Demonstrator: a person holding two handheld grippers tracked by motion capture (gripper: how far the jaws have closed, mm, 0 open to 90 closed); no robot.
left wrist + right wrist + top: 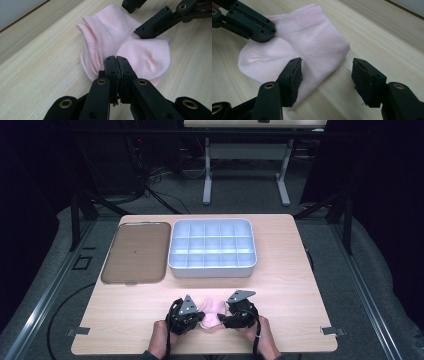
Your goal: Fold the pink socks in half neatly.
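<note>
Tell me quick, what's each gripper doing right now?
Left gripper: shut, pinching the edge of the pink sock.
Right gripper: open, one jaw over the sock, one over bare table, holding nothing.

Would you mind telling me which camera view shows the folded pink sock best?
The left gripper view: the pink knitted sock lies nearly whole, its ribbed cuff layers clear, with the left tool shut at its edge. The right gripper view shows it partly behind the open right tool. The high view shows a small pink patch.
</note>
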